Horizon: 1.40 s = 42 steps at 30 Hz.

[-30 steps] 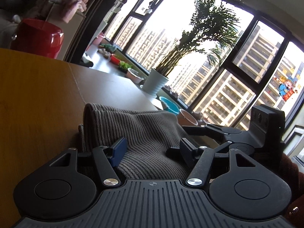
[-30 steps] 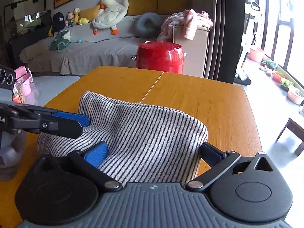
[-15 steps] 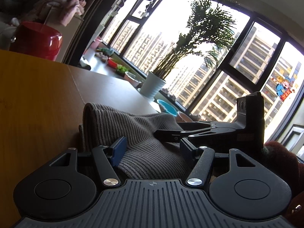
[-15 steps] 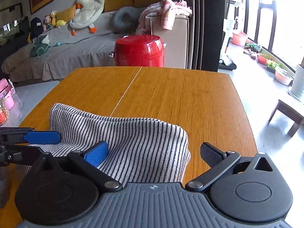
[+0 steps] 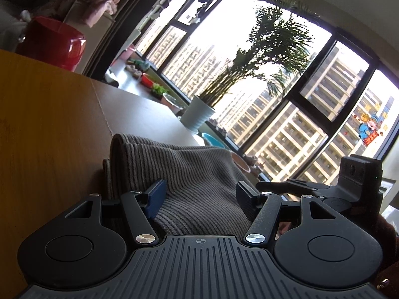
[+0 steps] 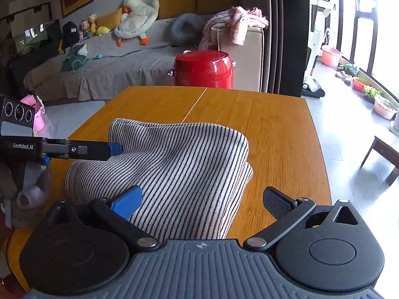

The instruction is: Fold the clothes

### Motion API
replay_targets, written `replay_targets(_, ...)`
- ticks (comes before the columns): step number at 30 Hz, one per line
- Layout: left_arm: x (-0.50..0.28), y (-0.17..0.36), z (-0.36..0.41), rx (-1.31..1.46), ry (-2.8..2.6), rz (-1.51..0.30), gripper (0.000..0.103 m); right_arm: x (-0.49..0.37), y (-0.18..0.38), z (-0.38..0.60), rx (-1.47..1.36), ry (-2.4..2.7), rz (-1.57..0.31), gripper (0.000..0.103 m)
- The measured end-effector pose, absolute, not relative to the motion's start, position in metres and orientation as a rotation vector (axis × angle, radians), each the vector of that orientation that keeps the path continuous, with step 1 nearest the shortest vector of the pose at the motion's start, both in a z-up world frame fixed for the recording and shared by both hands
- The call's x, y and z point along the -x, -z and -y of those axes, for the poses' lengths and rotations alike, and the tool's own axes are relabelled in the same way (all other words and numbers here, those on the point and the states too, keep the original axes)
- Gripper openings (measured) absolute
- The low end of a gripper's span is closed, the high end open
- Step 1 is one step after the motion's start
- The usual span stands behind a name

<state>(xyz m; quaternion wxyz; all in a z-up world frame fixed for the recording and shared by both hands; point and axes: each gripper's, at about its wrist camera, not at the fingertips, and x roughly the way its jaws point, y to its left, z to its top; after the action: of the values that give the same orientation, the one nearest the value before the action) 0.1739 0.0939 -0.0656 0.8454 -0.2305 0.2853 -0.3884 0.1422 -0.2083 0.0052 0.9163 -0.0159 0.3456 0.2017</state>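
Striped garment (image 6: 174,169) lies bunched, partly folded, on worktop (image 6: 274,129), near its front edge. Left hand-held gripper (image 5: 199,194) half-wide, cloth between pads; grip uncertain. Right hand-held gripper (image 6: 202,199) wide, straddling cloth edge, unclamped. Flattening, squaring, final fold remain.

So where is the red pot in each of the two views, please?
Left wrist view: the red pot is in the upper left corner, beyond the table's far edge.
Right wrist view: it is at upper centre, just behind the table's far edge.
Shared landmark: the striped garment on the wooden table.
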Motion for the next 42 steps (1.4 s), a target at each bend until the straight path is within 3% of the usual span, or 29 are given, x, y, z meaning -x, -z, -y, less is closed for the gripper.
replay_targets(14, -0.162, 0.062, -0.094, 0.553, 0.806, -0.676, 0.069, -0.152, -0.003, 0.212, 0.141, -0.377, -0.611, 0.103)
replay_targets(24, -0.139, 0.051, -0.052, 0.465, 0.927, -0.703, 0.086, -0.183, 0.006, 0.223, 0.075, -0.264, -0.594, 0.103)
replay_targets(27, -0.134, 0.041, -0.057, 0.424, 0.912, -0.683, 0.087, -0.179, 0.004, 0.230, 0.039, -0.262, -0.608, 0.103)
replay_targets(30, -0.138, 0.030, -0.074, 0.409, 0.830, -0.640, 0.095, -0.171, 0.001, 0.239, -0.011, -0.281, -0.608, 0.103)
replay_targets(36, -0.154, 0.021, -0.087, 0.346, 0.683, -0.593, 0.094, -0.158, 0.000, 0.251, -0.181, -0.398, -0.614, 0.103)
replay_targets(38, -0.165, 0.030, -0.078, 0.296, 0.647, -0.626, 0.090, -0.157, 0.006, 0.249, -0.237, -0.427, -0.639, 0.103)
replay_targets(41, -0.179, 0.045, -0.066, 0.256, 0.615, -0.697, 0.075, -0.156, 0.013, 0.245, -0.282, -0.451, -0.660, 0.102)
replay_targets(42, -0.180, 0.049, -0.067, 0.264, 0.618, -0.708, 0.074, -0.156, 0.013, 0.243, -0.284, -0.459, -0.660, 0.095)
